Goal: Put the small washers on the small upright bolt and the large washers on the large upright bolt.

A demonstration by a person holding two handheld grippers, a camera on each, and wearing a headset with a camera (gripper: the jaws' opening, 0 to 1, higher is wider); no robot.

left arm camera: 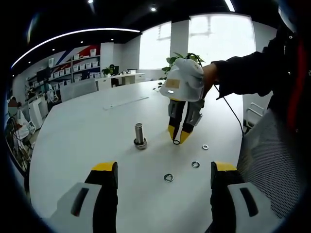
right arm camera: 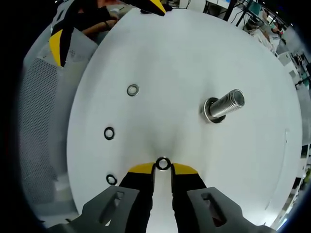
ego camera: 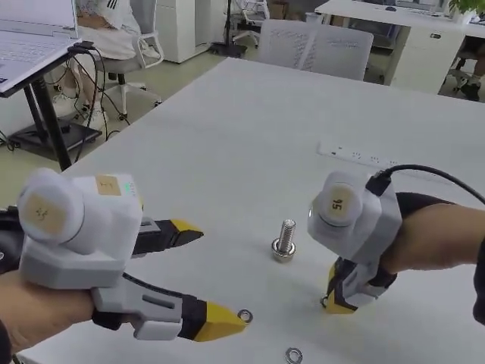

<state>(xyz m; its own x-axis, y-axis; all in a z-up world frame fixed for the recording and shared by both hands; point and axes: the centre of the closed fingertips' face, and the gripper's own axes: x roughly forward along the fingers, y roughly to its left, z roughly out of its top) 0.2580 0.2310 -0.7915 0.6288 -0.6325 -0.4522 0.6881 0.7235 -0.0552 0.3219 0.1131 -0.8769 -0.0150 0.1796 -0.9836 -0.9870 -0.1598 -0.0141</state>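
Right claw (right arm camera: 163,171): clamped on a washer (right arm camera: 163,163), gripped by its rim at the very tips; this leaves the hole free for slipping over a thread, I judge; tips point down at the desk (ego camera: 250,121) just beside the bolt; lifted or touching the surface, cannot tell
Left claw (ego camera: 220,277): jaws wide apart, holding nothing; low over the desk toward its near edge, one tip just beside a loose washer, probably lined up for its own pick
Bolt (ego camera: 284,241): upright on its head, mid-desk, thread bare; small or large one, cannot tell
Loose washers (right arm camera: 132,90): three lying flat, well apart from each other, between the bolt and the near edge; within reach of both claws
Desk surface: white, smooth, matte; flat thin rings on it look awkward to get under; a power strip (ego camera: 356,155) lies toward the far edge
Room: bright open office; grey chairs (ego camera: 314,47) behind the far edge; a laptop (ego camera: 34,34) on a stand past the left edge
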